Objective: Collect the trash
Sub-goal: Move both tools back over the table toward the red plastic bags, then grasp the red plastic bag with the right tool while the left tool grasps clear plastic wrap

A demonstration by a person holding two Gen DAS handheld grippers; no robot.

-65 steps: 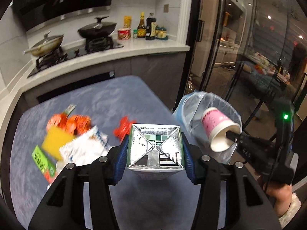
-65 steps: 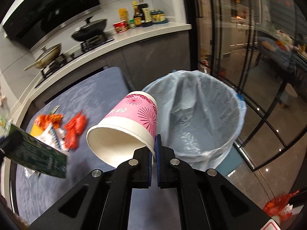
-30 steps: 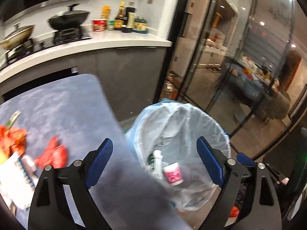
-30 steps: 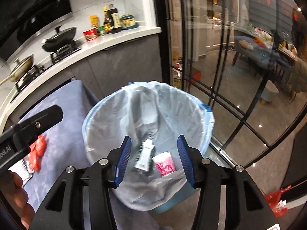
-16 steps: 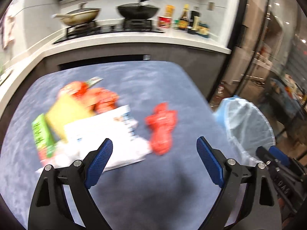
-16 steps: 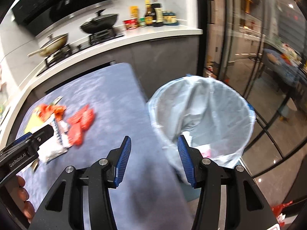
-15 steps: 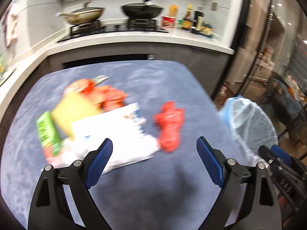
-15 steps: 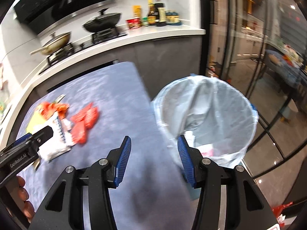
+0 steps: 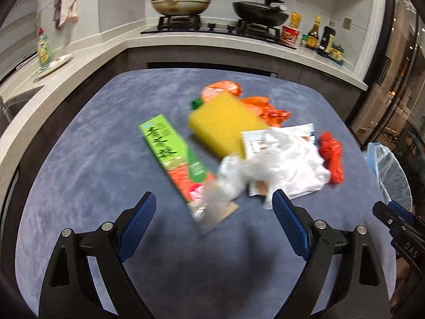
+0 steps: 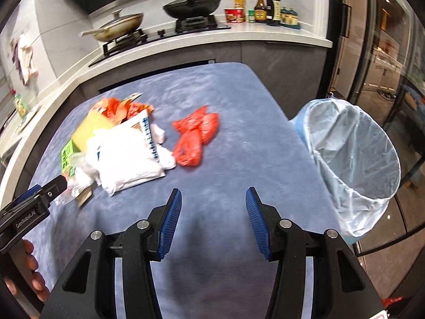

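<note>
Both grippers have swung away from the blue bin lined with a clear plastic bag (image 10: 353, 170) and now face the blue-grey tabletop (image 9: 93, 159) again, the carton and pink cup gone from their jaws. The left gripper (image 9: 212, 220) hangs over the table with its blue-padded jaws spread wide and nothing between them. Just ahead of its fingertips, slightly right of centre, lies the long green-and-orange carton (image 9: 175, 159), its near end under a crumpled clear plastic wrapper (image 9: 225, 186). Beyond that sit the white printed pouch (image 9: 287, 164), the yellow rectangular packet (image 9: 225, 125), crumpled orange wrappers (image 9: 263, 109) and, off to the right, a crumpled red plastic bag (image 9: 332, 159).

The right gripper (image 10: 213, 220) is parted about halfway, empty too. The red bag (image 10: 195, 135) lies well ahead of its fingers, a touch left of the gap; the white pouch (image 10: 127, 159) is further left. The bin stands off the table's right edge.
</note>
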